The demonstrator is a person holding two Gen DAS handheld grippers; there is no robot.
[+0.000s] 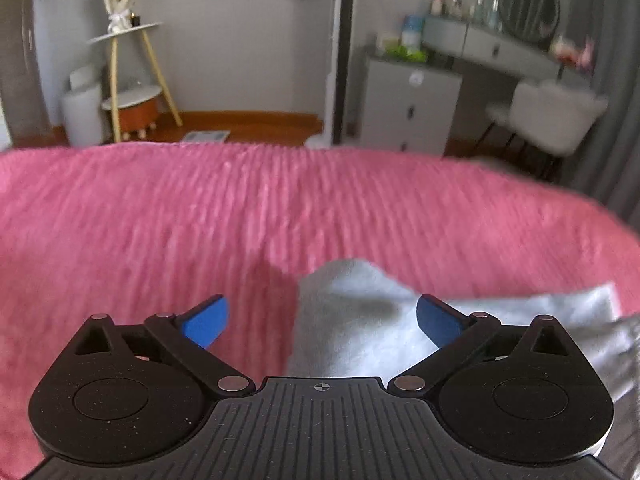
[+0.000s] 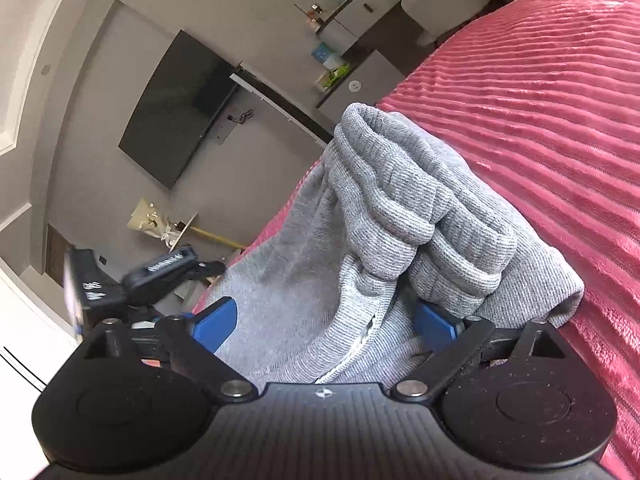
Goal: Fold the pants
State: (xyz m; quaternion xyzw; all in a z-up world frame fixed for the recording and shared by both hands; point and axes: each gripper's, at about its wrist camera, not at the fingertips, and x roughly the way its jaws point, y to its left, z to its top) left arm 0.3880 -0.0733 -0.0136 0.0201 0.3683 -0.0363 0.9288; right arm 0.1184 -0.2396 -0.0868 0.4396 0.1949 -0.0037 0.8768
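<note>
Both your claws are hanging wide open over the grey pants on the pink bedspread.

Your left claw (image 1: pixel 322 322) is pointing down at the ribbed pink bedspread (image 1: pixel 160 216), its blue pads (image 1: pixel 208 322) spread apart and pressing on nothing; the edge of the grey pants (image 1: pixel 360 336) is lying under and between them. Your right claw (image 2: pixel 324 320) is also standing open, with the bunched waistband (image 2: pixel 400 184) of the pants rising just in front of it and cloth lying between the pads without being pinched. The pants are sitting near the bed's edge, in the right view. The left view is blurring slightly.
</note>
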